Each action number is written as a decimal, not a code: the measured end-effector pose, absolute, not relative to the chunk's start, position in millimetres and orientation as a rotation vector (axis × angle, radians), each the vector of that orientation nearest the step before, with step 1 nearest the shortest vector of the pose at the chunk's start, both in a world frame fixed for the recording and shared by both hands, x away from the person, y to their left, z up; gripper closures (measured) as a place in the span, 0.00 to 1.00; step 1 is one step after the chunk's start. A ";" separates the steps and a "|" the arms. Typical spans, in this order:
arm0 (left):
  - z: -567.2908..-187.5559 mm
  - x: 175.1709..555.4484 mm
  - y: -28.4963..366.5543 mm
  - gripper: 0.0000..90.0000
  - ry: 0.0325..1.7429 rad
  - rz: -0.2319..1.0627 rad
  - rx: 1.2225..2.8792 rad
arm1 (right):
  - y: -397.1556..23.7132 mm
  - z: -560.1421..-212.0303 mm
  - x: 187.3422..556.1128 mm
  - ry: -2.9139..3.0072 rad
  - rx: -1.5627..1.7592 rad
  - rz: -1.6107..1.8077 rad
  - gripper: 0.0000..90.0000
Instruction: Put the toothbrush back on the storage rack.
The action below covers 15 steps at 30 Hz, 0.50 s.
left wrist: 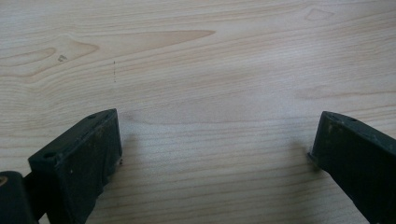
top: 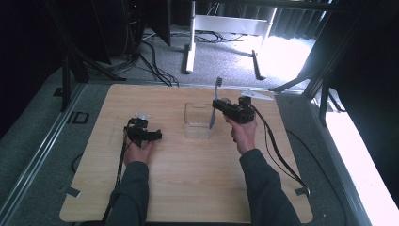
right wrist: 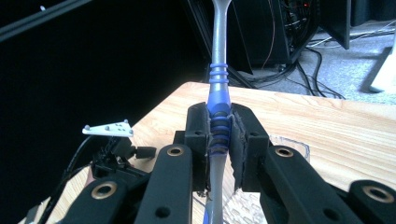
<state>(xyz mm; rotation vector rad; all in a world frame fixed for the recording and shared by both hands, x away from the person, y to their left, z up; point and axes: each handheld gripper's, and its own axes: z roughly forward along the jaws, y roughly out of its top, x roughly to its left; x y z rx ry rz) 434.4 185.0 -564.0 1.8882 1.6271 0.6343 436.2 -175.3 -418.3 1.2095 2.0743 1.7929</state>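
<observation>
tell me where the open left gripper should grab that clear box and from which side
Probably one thin side wall of the clear box, jaws coming down from above over the open rim. The whole box looks wide for the left gripper, and the toothbrush stands over its right side.

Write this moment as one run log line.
right gripper: shut on toothbrush, over clear box | left gripper: open, on table

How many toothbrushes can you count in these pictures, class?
1. The toothbrush is clamped upright in the right gripper, over the clear container at the table's middle. None lies elsewhere on the table.
</observation>
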 end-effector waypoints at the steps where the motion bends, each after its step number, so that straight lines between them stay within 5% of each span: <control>1: -564.0 434.4 185.0 0.02 1.627 0.634 1.888 | -175.2 -418.7 436.9 2.068 1.217 1.798 0.87; 15: -564.0 434.4 185.0 0.02 1.627 0.635 1.888 | -176.4 -421.1 446.6 2.020 1.252 1.810 0.87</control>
